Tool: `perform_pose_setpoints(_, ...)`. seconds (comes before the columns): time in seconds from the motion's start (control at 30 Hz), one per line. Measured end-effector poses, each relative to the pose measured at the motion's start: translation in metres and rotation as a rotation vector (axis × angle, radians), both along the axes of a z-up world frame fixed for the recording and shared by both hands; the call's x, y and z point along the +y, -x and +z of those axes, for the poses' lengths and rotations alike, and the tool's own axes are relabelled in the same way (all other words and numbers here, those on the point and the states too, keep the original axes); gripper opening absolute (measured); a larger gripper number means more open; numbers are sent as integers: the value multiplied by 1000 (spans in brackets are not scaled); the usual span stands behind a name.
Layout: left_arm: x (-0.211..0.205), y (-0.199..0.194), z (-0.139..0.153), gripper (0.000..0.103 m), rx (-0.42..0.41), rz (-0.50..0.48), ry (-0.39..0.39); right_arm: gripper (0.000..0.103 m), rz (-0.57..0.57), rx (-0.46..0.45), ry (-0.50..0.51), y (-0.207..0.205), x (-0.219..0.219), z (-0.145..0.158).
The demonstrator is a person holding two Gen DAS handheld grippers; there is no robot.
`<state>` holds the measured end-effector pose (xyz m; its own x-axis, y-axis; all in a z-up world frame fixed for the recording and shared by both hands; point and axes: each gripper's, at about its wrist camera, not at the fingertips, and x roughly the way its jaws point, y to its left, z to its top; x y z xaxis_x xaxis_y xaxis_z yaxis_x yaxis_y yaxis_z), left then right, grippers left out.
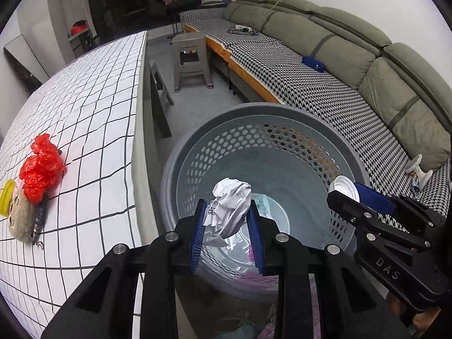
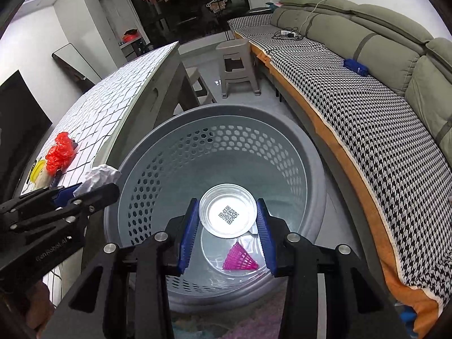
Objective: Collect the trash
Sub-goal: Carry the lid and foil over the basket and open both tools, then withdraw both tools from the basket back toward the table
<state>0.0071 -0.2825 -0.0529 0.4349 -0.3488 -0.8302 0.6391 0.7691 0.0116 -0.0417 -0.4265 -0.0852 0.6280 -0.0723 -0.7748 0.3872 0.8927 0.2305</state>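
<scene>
A grey perforated basket [image 1: 282, 110] stands on the floor between the table and the sofa; it also shows in the right wrist view [image 2: 169, 130]. My left gripper [image 1: 226, 212] is shut on a crumpled white paper ball [image 1: 230, 202] above the basket's near rim; it appears at the left in the right wrist view [image 2: 96, 189]. My right gripper [image 2: 226, 217] is shut on a round silver lid with a QR code [image 2: 227, 214] over the basket's middle. A pink shuttlecock [image 2: 240, 257] lies inside the basket. A red crumpled bag [image 1: 41, 166] lies on the table.
The table has a white grid cloth [image 1: 93, 107]. A plush toy with a yellow cap [image 1: 17, 214] lies beside the red bag. A grey plastic stool [image 1: 192, 59] stands on the floor beyond the basket. A sofa with a houndstooth cover [image 1: 325, 90] runs along the right.
</scene>
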Motion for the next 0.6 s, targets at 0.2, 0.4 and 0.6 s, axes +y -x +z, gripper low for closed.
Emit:
perform_pose_setpoints(0.2,-6,0,-1,30,-2,2,-15,39,-2,-3,-7,-1,-6,-3)
perform_pose_setpoints(0.4,-9,0,0,34,-6,11,-19,40,-10,-12,2,2,-10,-2)
perform_pose_setpoints(0.6,-7,1,1,60,-18,22,-12,55,-29,-37,4,8,-14,2)
